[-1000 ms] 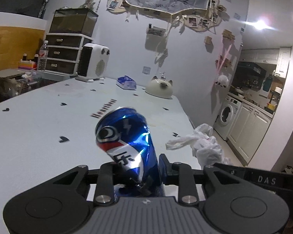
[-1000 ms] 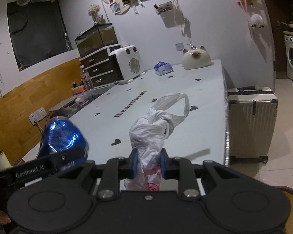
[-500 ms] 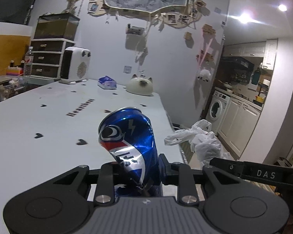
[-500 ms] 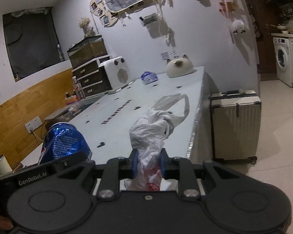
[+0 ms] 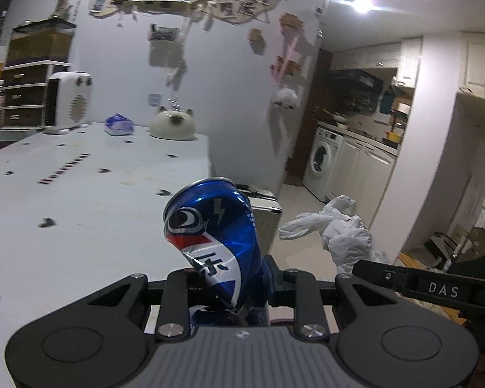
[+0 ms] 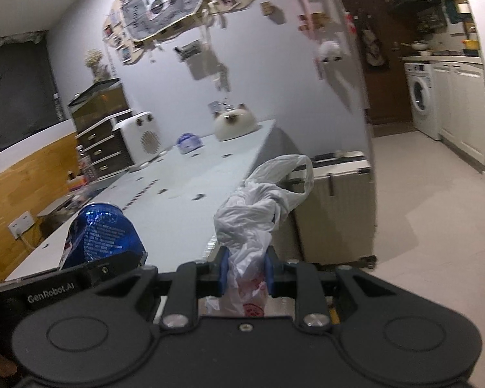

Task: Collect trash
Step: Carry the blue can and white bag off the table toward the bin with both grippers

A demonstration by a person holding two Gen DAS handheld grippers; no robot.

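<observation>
My left gripper [image 5: 231,278] is shut on a dented blue Pepsi can [image 5: 215,229] and holds it upright in the air by the table's right edge. The can also shows in the right wrist view [image 6: 102,232]. My right gripper [image 6: 245,271] is shut on a crumpled white plastic bag [image 6: 258,207], held up beyond the table's edge. The bag also shows at the right of the left wrist view [image 5: 342,232].
A long white table [image 5: 80,194] carries a white heater [image 5: 69,102], a blue tissue pack [image 5: 119,124] and a cat-shaped pot [image 5: 173,124] at its far end. A beige suitcase [image 6: 333,207] stands beside the table. A washing machine [image 6: 420,97] is at the back right.
Both grippers have swung to the right, off the table's edge, each keeping its hold. The suitcase and the kitchen floor have come into view.
</observation>
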